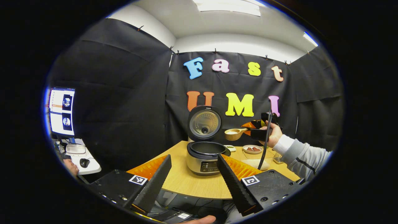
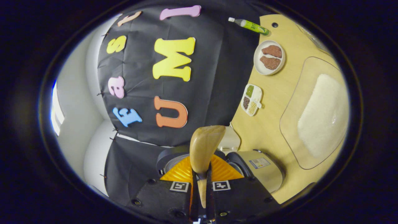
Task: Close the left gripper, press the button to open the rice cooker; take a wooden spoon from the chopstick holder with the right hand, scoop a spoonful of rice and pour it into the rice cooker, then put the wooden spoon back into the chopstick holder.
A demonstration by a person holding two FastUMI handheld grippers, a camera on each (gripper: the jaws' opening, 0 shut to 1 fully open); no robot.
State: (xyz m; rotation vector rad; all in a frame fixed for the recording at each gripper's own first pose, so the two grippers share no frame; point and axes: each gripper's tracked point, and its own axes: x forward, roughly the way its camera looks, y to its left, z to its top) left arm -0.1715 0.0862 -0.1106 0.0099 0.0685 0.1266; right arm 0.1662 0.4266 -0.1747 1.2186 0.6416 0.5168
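Left gripper view: we see the rice cooker standing open near the front edge of the wooden table, its lid raised upright behind the dark inner pot; we cannot tell what the pot holds. To the right of the lid and above the pot's right rim, the wooden spoon hangs level in the air, its bowl carrying white rice. The right gripper holds the spoon's handle, with a hand and a grey sleeve behind it. Beyond the cooker on the table's far right lies a small plate with brown pieces. The left gripper sits low and near, before the table's curved front edge, its jaws spread wide apart around nothing, with the cooker seen between them. Open air lies between this gripper and the cooker. A desk with a monitor and a mouse stands at far left.

Right gripper view: we see the right gripper with its jaws pinching the spoon's handle, the spoon reaching forward over the cooker. On the table rest a clear tray heaped with white rice, a divided dish of mixed grains, the plate with two brown pieces, and a green bottle lying at the edge.
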